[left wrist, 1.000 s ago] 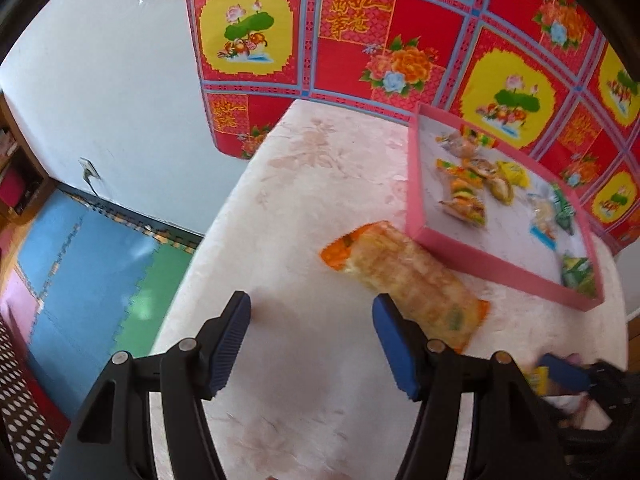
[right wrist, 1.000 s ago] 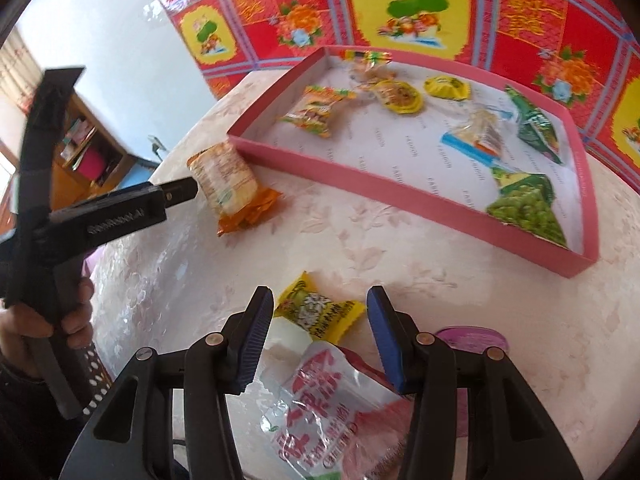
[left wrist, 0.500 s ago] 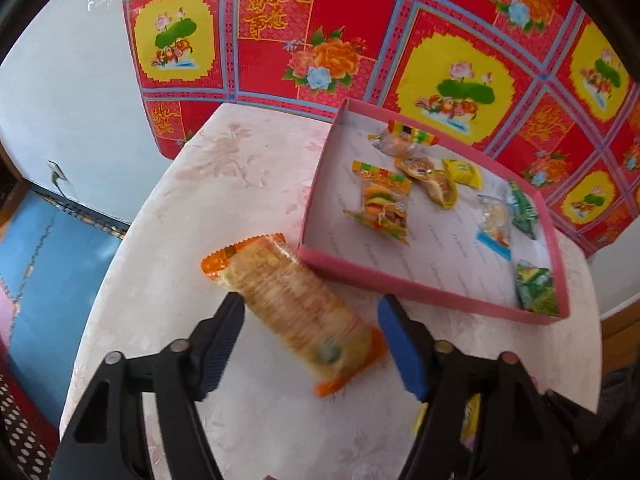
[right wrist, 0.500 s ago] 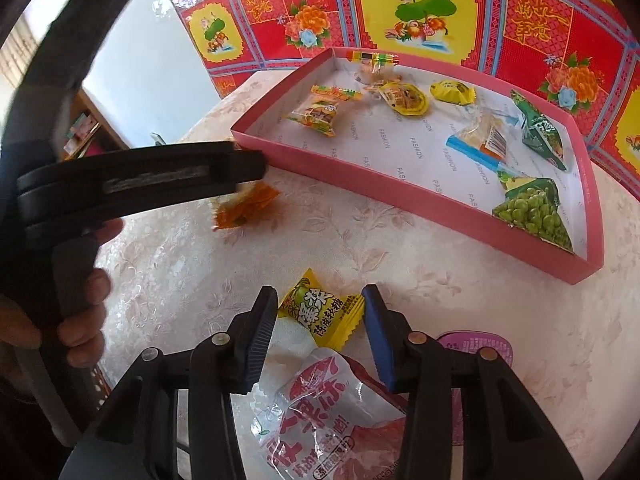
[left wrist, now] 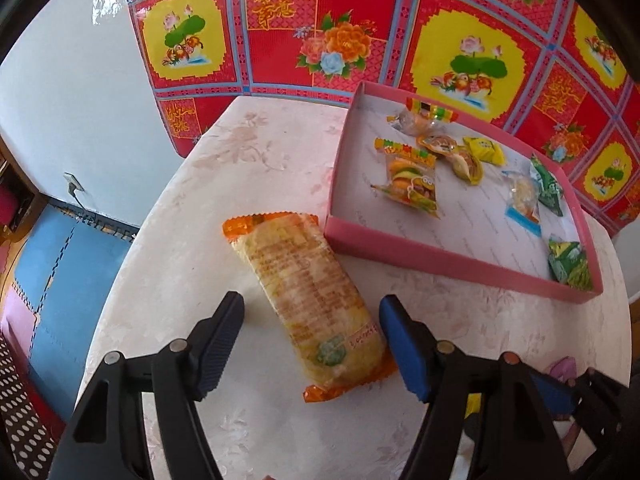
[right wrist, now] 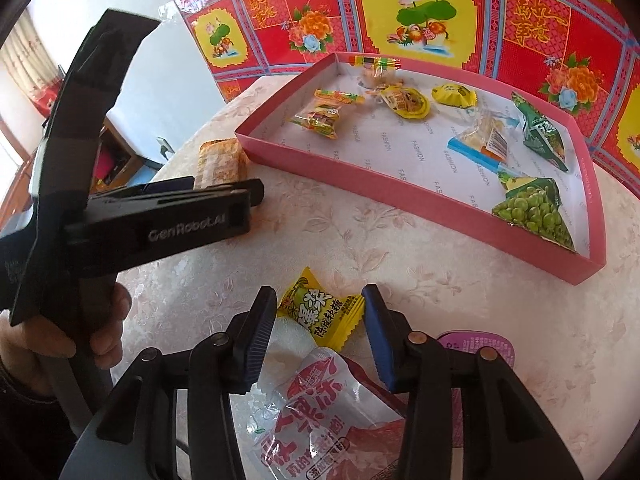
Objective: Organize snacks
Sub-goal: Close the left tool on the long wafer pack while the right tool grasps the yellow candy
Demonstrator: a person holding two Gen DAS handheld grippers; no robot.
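A long orange cracker pack (left wrist: 310, 300) lies on the white table just left of the pink tray (left wrist: 440, 258). My left gripper (left wrist: 312, 332) is open, its fingers on either side of the pack's near end, not closed on it. In the right wrist view the left gripper (right wrist: 224, 200) covers most of the cracker pack (right wrist: 220, 160). My right gripper (right wrist: 320, 320) is open around a yellow candy (right wrist: 322, 314), above a red-and-white jelly pouch (right wrist: 320, 412). The pink tray (right wrist: 400, 196) holds several small snacks.
A purple-lidded cup (right wrist: 476, 344) lies right of my right gripper. A red floral cloth (left wrist: 360, 28) hangs behind the table. The table's rounded edge (left wrist: 132, 248) drops to blue floor mats at left. A hand (right wrist: 100, 332) holds the left gripper.
My left gripper has swung right and forward so that the cracker pack now lies between its fingers. My right gripper has edged forward over the yellow candy.
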